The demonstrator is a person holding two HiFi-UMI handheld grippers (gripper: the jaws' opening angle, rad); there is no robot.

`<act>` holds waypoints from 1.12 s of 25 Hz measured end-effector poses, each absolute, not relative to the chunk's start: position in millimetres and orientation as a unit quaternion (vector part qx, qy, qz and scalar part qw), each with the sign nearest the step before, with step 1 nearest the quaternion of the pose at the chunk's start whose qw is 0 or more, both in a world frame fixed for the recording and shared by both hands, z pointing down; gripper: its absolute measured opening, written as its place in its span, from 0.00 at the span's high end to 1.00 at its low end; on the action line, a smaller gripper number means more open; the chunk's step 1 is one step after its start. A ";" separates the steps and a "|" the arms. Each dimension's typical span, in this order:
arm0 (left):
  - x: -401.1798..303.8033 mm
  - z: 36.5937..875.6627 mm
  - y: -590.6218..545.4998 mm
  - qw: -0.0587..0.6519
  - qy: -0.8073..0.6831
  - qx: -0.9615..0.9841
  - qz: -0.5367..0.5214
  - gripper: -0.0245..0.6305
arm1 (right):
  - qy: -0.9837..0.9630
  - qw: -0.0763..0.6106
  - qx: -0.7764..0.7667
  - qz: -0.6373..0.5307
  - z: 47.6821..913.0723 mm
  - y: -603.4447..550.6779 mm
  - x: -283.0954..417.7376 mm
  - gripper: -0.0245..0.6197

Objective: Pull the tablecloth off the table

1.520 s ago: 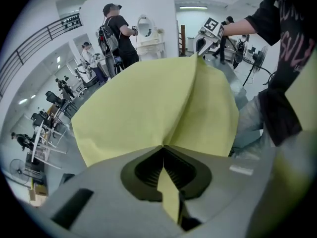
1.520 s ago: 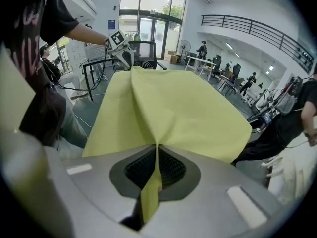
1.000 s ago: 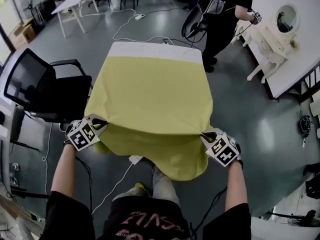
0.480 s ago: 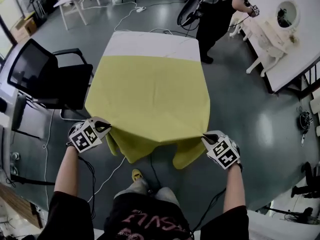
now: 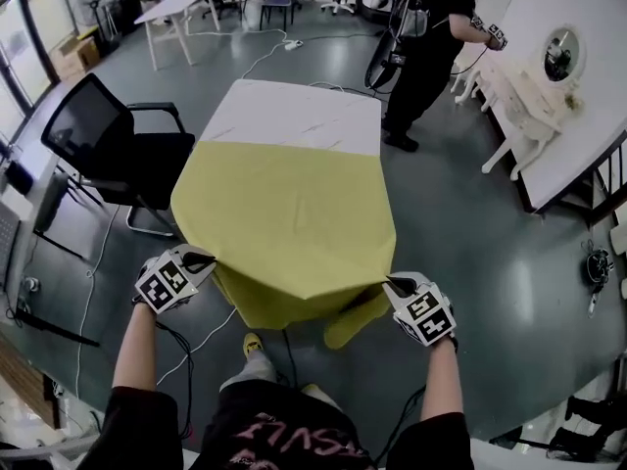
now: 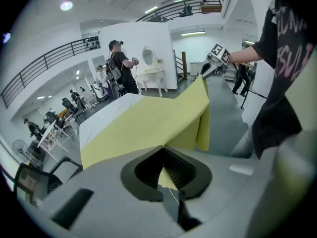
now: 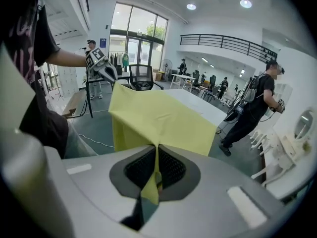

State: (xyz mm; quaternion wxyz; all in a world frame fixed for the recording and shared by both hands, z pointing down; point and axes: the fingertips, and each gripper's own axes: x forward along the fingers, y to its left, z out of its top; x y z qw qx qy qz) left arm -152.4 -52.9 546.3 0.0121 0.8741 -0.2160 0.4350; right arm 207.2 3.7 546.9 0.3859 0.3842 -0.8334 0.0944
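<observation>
A yellow tablecloth [image 5: 284, 213] covers the near part of a white table [image 5: 294, 116], whose far end is bare. My left gripper [image 5: 201, 259] is shut on the cloth's near left corner. My right gripper [image 5: 392, 285] is shut on the near right corner. The cloth's front edge sags between them, below the table's near end. In the left gripper view the tablecloth [image 6: 148, 128] runs out from my left gripper [image 6: 163, 170], pinched flat between the jaws. In the right gripper view the tablecloth [image 7: 158, 120] is likewise pinched in my right gripper [image 7: 157, 175].
A black office chair [image 5: 108, 150] stands just left of the table. A person in black [image 5: 426, 37] stands at the table's far right corner. A white dressing table [image 5: 549, 76] is at the right. Cables [image 5: 211, 336] lie on the grey floor near my feet.
The cloth has slid toward me: more bare white tabletop shows at the far end. Both grippers have moved back with their corners still held.
</observation>
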 end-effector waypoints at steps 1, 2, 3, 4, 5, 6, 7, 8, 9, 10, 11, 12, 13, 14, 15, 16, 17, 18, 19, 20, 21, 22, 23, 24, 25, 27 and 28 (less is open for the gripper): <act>-150.5 540.5 -42.8 0.012 -0.226 0.874 0.430 0.95 | -0.836 0.377 0.387 0.091 540.4 10.3 210.2 0.94; -148.4 535.2 -33.1 0.013 -0.237 0.873 0.425 0.95 | -0.839 0.369 0.390 0.087 534.6 16.9 213.4 0.94; -146.8 530.4 -24.2 0.014 -0.248 0.873 0.420 0.95 | -0.842 0.362 0.392 0.084 529.3 23.2 216.6 0.94; -146.2 526.2 -16.1 0.014 -0.258 0.872 0.416 0.95 | -0.844 0.355 0.393 0.080 524.7 29.0 218.8 0.94; -147.0 522.4 -8.5 0.016 -0.268 0.871 0.411 0.95 | -0.846 0.349 0.395 0.077 520.9 34.5 219.8 0.94; -149.2 519.3 -1.2 0.017 -0.276 0.871 0.405 0.95 | -0.848 0.344 0.397 0.074 517.8 39.8 219.3 0.94; -152.5 516.8 5.9 0.019 -0.284 0.872 0.399 0.95 | -0.848 0.340 0.400 0.072 515.3 45.0 217.8 0.94; -156.4 515.3 13.0 0.022 -0.290 0.872 0.393 0.95 | -0.848 0.335 0.404 0.072 513.2 50.3 215.7 0.94; -160.0 514.6 20.0 0.024 -0.295 0.873 0.389 0.95 | -0.848 0.329 0.408 0.074 511.2 55.9 213.9 0.94; -162.2 514.4 27.0 0.026 -0.299 0.873 0.385 0.95 | -0.848 0.324 0.412 0.075 509.3 61.8 212.8 0.94; -163.1 513.9 33.6 0.029 -0.302 0.873 0.382 0.95 | -0.848 0.320 0.416 0.076 507.5 67.5 212.3 0.94; -163.9 513.2 39.5 0.032 -0.306 0.873 0.379 0.95 | -0.848 0.316 0.419 0.076 505.9 72.9 211.8 0.94; -165.1 512.1 44.4 0.035 -0.311 0.873 0.375 0.95 | -0.847 0.313 0.423 0.075 504.1 77.9 210.7 0.94; -166.6 510.3 49.0 0.038 -0.315 0.873 0.371 0.95 | -0.846 0.310 0.428 0.075 501.9 82.5 209.1 0.94; -168.4 507.9 53.2 0.041 -0.320 0.874 0.364 0.95 | -0.844 0.305 0.434 0.077 498.9 86.8 207.4 0.94; -170.7 505.3 57.0 0.045 -0.324 0.875 0.357 0.95 | -0.842 0.299 0.442 0.079 495.4 90.6 205.4 0.94; -173.3 502.8 60.6 0.048 -0.329 0.876 0.350 0.95 | -0.841 0.291 0.449 0.082 491.8 94.0 202.6 0.94; -175.9 500.7 64.2 0.050 -0.333 0.877 0.343 0.95 | -0.839 0.284 0.456 0.085 488.5 97.4 199.1 0.94; -178.2 499.3 68.0 0.052 -0.335 0.879 0.336 0.95 | -0.838 0.279 0.461 0.086 486.0 100.8 195.3 0.94; -180.0 498.5 71.9 0.053 -0.336 0.881 0.329 0.95 | -0.837 0.275 0.466 0.086 484.0 104.4 191.5 0.94; -181.8 497.8 75.5 0.055 -0.338 0.883 0.321 0.95 | -0.835 0.272 0.471 0.085 482.2 108.1 187.5 0.94; -184.1 497.2 79.0 0.056 -0.339 0.885 0.313 0.95 | -0.833 0.270 0.475 0.084 480.4 112.1 182.8 0.94; -187.6 496.7 82.6 0.057 -0.339 0.888 0.306 0.95 | -0.832 0.268 0.479 0.084 478.8 116.5 177.0 0.94; -192.1 496.3 86.3 0.057 -0.338 0.890 0.301 0.95 | -0.830 0.267 0.483 0.084 477.0 121.3 170.3 0.94; -197.2 495.5 89.7 0.057 -0.336 0.892 0.297 0.95 | -0.827 0.266 0.488 0.083 474.7 125.9 163.6 0.94; -208.0 492.0 95.8 0.054 -0.332 0.896 0.291 0.95 | -0.821 0.263 0.500 0.081 468.1 135.3 151.5 0.94; -213.0 489.1 98.9 0.052 -0.331 0.897 0.287 0.95 | -0.818 0.260 0.507 0.081 464.3 140.5 146.7 0.94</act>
